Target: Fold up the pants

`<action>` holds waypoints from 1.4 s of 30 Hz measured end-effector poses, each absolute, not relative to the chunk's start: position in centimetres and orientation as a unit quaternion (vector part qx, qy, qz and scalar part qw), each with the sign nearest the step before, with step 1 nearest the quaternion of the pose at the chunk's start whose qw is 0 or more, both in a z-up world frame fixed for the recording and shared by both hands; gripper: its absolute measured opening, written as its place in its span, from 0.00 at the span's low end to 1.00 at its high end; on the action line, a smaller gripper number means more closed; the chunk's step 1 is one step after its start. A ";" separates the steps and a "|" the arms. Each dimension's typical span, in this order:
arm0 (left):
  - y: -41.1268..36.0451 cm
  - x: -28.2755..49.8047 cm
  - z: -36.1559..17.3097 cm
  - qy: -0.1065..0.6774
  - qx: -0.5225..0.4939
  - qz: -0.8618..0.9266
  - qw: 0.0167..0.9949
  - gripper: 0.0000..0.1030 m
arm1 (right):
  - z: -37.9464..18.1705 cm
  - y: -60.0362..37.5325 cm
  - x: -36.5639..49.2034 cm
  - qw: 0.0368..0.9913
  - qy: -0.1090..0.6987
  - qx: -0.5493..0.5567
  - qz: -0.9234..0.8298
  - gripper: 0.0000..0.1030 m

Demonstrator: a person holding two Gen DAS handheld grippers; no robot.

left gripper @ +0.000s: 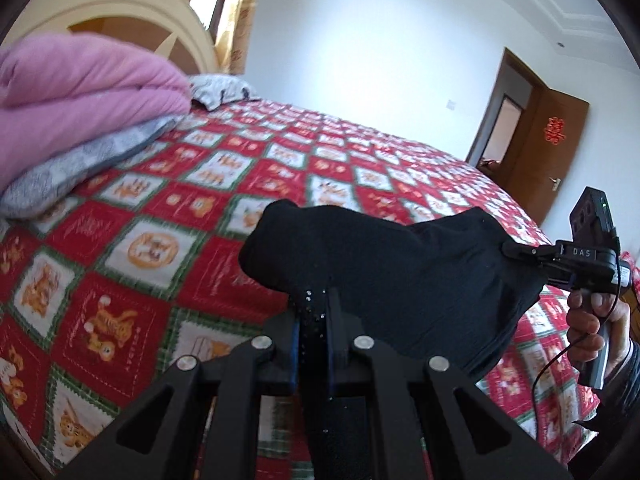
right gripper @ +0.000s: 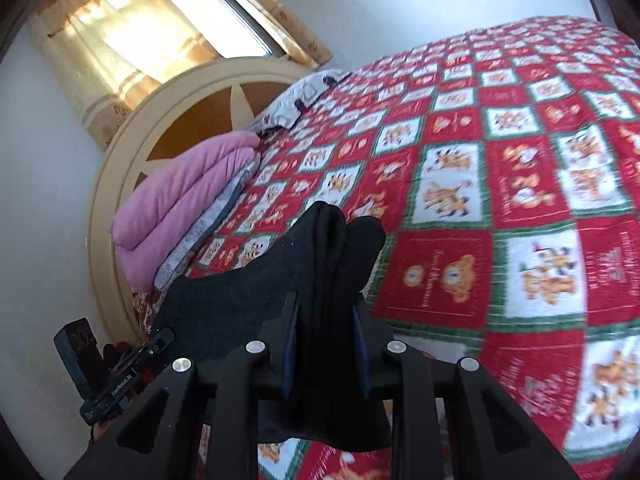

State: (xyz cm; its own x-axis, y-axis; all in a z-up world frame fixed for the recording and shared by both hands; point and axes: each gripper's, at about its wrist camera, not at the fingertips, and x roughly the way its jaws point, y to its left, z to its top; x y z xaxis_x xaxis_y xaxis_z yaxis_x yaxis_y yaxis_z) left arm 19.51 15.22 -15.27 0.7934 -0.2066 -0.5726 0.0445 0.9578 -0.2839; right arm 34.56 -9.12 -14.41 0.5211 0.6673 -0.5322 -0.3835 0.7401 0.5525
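Hanging between the two grippers, the black pants are bunched and lifted above the red patchwork bedspread. The left gripper sits at six o'clock in its own wrist view, its fingers clenched tight on a thin edge of the cloth. From there the fabric spreads up and off toward three o'clock, where the right gripper pinches the far end of it; a hand grips that tool's handle just below.

In the right wrist view the right gripper is clamped on a thicker wad of the pants, its two blue pads pressing the folds from either side. The cloth trails toward eight o'clock, down to the left gripper.

A folded pink quilt lies on a grey blanket at ten o'clock in the left view, against the cream headboard. A brown door stands open at two o'clock
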 end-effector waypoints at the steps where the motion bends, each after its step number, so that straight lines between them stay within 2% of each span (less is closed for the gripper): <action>1: 15.4 19.6 -15.6 0.319 -0.132 -0.067 0.936 0.10 | -14.7 -8.8 34.9 0.850 0.385 0.186 0.308 0.24; 5: 14.9 19.5 -17.0 0.331 -0.114 -0.057 0.935 0.12 | -16.1 -8.4 36.0 0.844 0.403 0.188 0.299 0.25; 11: 13.3 19.4 -17.9 0.340 -0.058 -0.021 0.939 0.35 | -18.5 -9.2 37.5 0.829 0.433 0.215 0.282 0.28; 13: 13.2 19.4 -18.0 0.342 -0.048 -0.008 0.939 0.52 | -19.2 -9.4 37.8 0.828 0.443 0.215 0.269 0.30; 14: 13.2 19.5 -18.1 0.342 -0.044 0.001 0.939 0.57 | -19.5 -9.4 37.8 0.828 0.445 0.213 0.265 0.33; 15: 13.4 19.5 -18.2 0.343 -0.044 0.011 0.938 0.65 | -19.9 -9.4 37.8 0.829 0.449 0.212 0.259 0.35; 16: 13.6 19.5 -18.3 0.344 -0.047 0.017 0.938 0.72 | -20.0 -9.5 37.9 0.830 0.449 0.212 0.255 0.43; 17: 14.0 19.6 -18.5 0.346 -0.055 0.022 0.936 0.75 | -20.2 -9.6 38.0 0.832 0.449 0.213 0.248 0.46; 25: 15.2 19.3 -19.1 0.352 -0.075 0.038 0.932 0.97 | -20.7 -10.5 38.1 0.828 0.446 0.232 0.248 0.47; 28: 15.5 18.9 -19.0 0.355 -0.080 0.042 0.930 0.97 | -20.6 -11.0 37.9 0.828 0.444 0.239 0.245 0.47; 31: 15.6 18.3 -18.2 0.355 -0.074 0.057 0.930 0.97 | -19.8 -11.8 37.1 0.848 0.426 0.229 0.217 0.53; 42: 14.4 13.1 -14.2 0.309 -0.118 0.080 0.940 0.98 | -16.1 -15.9 27.6 0.899 0.362 0.204 0.135 0.53</action>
State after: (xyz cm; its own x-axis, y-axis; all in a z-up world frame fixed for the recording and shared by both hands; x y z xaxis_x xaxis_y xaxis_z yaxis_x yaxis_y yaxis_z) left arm 13.08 14.39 -14.21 0.7967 0.0781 -0.5994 -0.2234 0.9595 -0.1718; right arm 27.61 -15.89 -16.11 0.7009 0.3914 -0.5963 -0.0956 0.8800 0.4652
